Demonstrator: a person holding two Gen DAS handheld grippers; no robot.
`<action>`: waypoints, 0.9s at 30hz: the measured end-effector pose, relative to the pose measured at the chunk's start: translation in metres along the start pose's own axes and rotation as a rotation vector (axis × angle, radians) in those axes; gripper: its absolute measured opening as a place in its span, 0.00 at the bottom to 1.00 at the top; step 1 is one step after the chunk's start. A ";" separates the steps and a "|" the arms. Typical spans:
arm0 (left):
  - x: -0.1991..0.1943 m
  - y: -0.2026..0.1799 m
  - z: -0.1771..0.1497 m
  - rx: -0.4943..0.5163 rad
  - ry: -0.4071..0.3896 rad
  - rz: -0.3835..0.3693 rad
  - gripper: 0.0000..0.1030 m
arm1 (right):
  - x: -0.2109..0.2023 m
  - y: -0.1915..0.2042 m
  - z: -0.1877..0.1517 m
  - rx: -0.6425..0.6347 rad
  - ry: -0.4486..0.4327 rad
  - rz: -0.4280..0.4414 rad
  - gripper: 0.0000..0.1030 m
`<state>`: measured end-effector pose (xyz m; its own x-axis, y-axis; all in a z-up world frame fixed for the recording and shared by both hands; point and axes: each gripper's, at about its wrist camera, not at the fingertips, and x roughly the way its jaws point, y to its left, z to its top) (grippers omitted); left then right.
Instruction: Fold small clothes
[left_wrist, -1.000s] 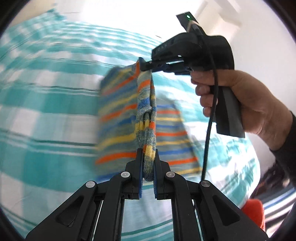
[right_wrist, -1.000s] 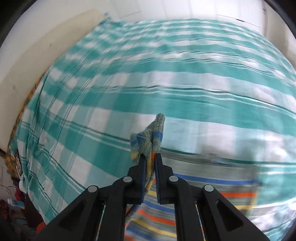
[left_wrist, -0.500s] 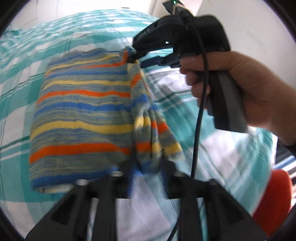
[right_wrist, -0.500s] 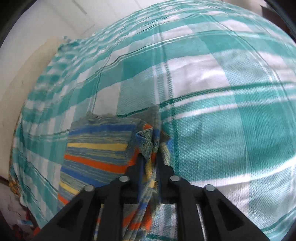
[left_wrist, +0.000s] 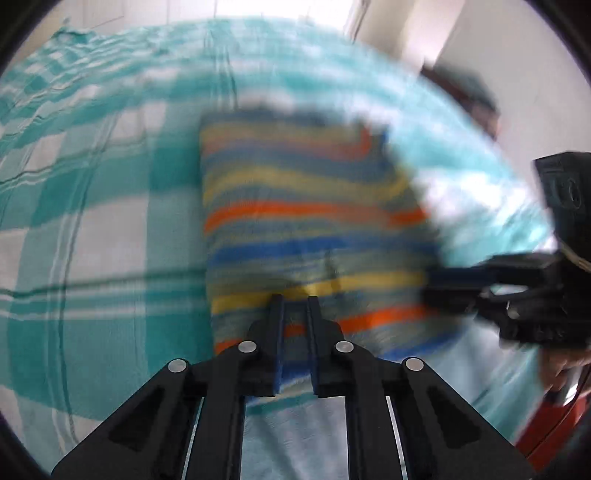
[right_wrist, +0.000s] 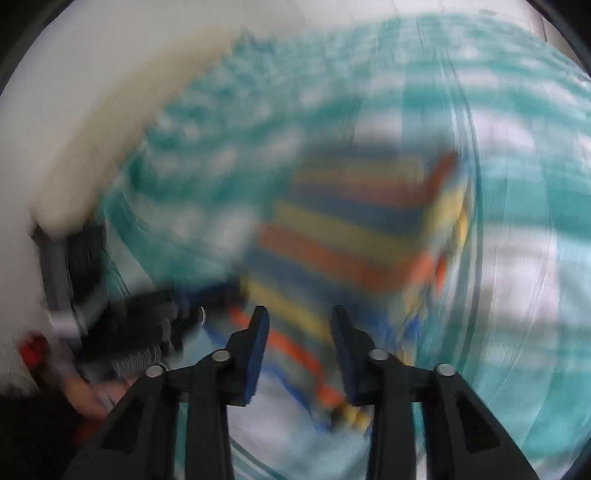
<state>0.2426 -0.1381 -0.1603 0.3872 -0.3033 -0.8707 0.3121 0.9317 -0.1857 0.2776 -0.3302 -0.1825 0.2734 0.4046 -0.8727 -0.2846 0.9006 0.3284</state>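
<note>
Striped knit garment (left_wrist: 310, 229) lies spread flat on the teal-and-white checked bedcover (left_wrist: 92, 206), no longer hanging between the tongs. The right gripper (right_wrist: 299, 325) has let go and stands wide apart above it. The left gripper (left_wrist: 295, 306) is narrowly parted over the near hem; whether it pinches fabric is unclear.

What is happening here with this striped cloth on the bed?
A person with a gripper in each hand is folding a small striped garment on a teal checked bedsheet. The garment lies flat. The right gripper is open above it. The left gripper has a narrow gap at the near edge; blur hides whether it grips.
</note>
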 end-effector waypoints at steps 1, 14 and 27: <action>0.000 0.001 -0.007 0.005 0.010 -0.004 0.09 | 0.003 -0.016 -0.011 0.035 0.005 -0.039 0.02; -0.006 -0.004 -0.018 0.007 0.001 0.112 0.53 | 0.007 -0.023 0.036 -0.006 -0.029 -0.033 0.16; -0.019 0.005 -0.014 -0.092 -0.006 0.214 0.67 | -0.016 -0.027 0.096 -0.011 -0.209 -0.098 0.19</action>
<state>0.2247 -0.1244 -0.1508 0.4413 -0.0977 -0.8920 0.1424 0.9891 -0.0379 0.3690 -0.3453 -0.1427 0.4845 0.3404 -0.8059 -0.2568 0.9359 0.2410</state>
